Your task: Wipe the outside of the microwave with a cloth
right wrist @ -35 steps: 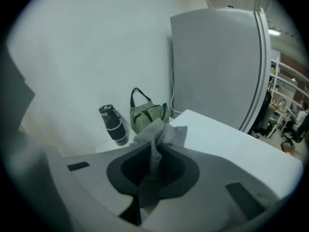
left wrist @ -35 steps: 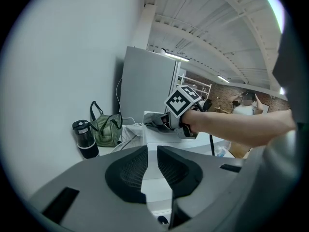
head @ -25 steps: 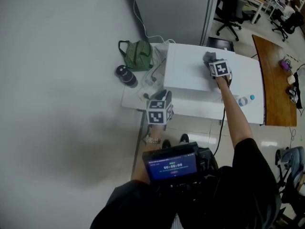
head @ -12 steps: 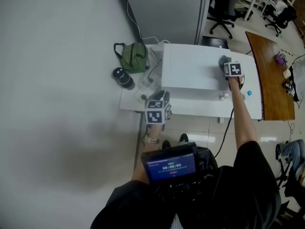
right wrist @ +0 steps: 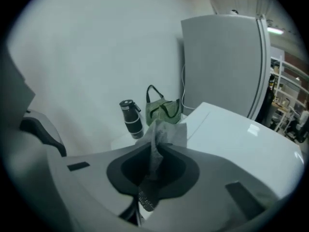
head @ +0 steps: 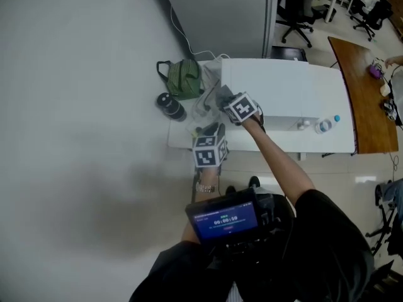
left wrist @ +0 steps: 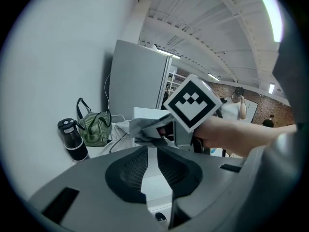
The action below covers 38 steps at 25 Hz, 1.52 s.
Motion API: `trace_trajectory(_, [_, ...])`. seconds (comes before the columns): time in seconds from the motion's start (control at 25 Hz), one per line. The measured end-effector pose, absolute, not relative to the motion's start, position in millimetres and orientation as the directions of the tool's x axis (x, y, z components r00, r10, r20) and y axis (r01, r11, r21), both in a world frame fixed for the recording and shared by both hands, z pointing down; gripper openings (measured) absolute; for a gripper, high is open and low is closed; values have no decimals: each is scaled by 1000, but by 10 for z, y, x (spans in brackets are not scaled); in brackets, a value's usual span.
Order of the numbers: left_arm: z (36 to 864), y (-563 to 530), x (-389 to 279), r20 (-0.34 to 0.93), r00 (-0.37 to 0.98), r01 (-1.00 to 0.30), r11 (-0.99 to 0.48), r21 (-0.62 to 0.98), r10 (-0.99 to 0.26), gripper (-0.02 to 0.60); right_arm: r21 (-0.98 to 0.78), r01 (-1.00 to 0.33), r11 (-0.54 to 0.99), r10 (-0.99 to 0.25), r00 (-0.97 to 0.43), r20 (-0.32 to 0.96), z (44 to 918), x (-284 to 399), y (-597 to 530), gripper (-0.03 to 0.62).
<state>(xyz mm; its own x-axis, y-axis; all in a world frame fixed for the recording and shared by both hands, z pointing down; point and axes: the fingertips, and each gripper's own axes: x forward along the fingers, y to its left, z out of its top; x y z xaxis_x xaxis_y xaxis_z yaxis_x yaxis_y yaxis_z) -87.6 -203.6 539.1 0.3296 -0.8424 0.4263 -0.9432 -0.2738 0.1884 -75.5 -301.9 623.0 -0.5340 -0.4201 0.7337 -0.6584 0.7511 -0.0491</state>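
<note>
Right gripper (right wrist: 155, 153) jaws pinch cloth (right wrist: 170, 132) at microwave (right wrist: 241, 139) top edge. Left gripper (left wrist: 153, 154) jaws slightly parted, empty. Wiping judged mid-course; front and sides apparently outstanding.

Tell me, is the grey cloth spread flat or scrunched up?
Scrunched up. The grey cloth is bunched into folds, pinched by the fingers of the right gripper, not spread flat.

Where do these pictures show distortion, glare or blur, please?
Left gripper view: heavy fisheye, dark rounded corners, ceiling beams bend. Right gripper view: same fisheye, a small glare spot on the microwave, the near cloth slightly soft. Head view: even light, a dim patch on the wall.
</note>
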Motion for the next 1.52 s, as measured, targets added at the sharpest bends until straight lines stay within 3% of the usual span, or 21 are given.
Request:
trace_trajectory(0.16, [5420,-2010,-926,433,331,-942,-270,197,-839,51,-14,-676,737,-480,-539,692,6164,-662,-3045,37])
trace_trajectory(0.52, [5431,-2120,-685,433,398,-917,-337,214,-809,51,-40,-818,573,-567,-432,701,6327,760,-3143,32])
trace_trajectory(1.12, [5366,-1978,-372,417,496,-868,-450,212,-762,51,62,-994,92,-695,-20,719,6336,3423,-2798,34])
trace_trajectory(1.32, [5381,-1764,-492,417,505,-863,-459,213,-756,51,97,-995,-8,-680,77,729,6261,3349,-2485,34])
trace_trajectory(1.52, [5538,-1567,-475,430,538,-843,-467,267,-725,51,-70,-987,142,-682,-149,716,6336,2090,-2022,34])
